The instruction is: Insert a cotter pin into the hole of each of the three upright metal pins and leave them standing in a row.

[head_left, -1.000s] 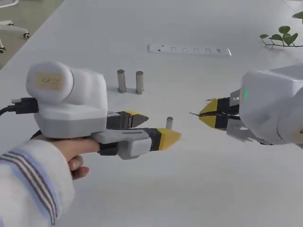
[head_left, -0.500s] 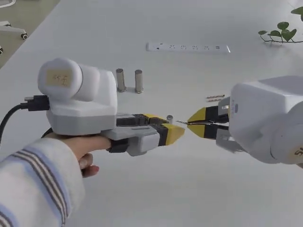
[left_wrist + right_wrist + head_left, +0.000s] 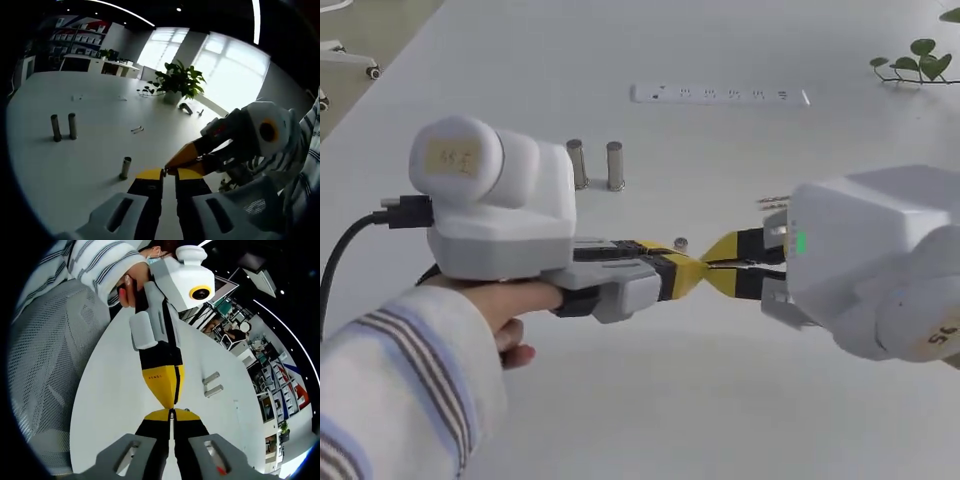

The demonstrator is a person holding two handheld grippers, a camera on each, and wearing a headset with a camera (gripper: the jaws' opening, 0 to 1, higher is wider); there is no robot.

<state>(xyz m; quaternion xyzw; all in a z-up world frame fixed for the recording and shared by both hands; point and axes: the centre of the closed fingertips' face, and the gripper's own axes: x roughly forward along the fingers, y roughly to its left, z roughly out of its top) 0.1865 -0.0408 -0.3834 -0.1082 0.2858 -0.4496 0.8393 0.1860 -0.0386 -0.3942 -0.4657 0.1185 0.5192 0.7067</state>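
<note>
Handoff, tip to tip.
Right gripper pinches cotter pin; left gripper fingers sit pressed on its free end, metal pin just behind them. I'd confirm left's hold before releasing.

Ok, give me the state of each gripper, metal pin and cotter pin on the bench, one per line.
right gripper: shut on the cotter pin.
left gripper: shut, tip to tip with the right gripper; whether it pinches the cotter pin is unclear.
near metal pin: upright on the table, ungripped.
far-left metal pin: upright.
far-right metal pin: upright, beside it.
spare cotter pins: lying flat.
</note>
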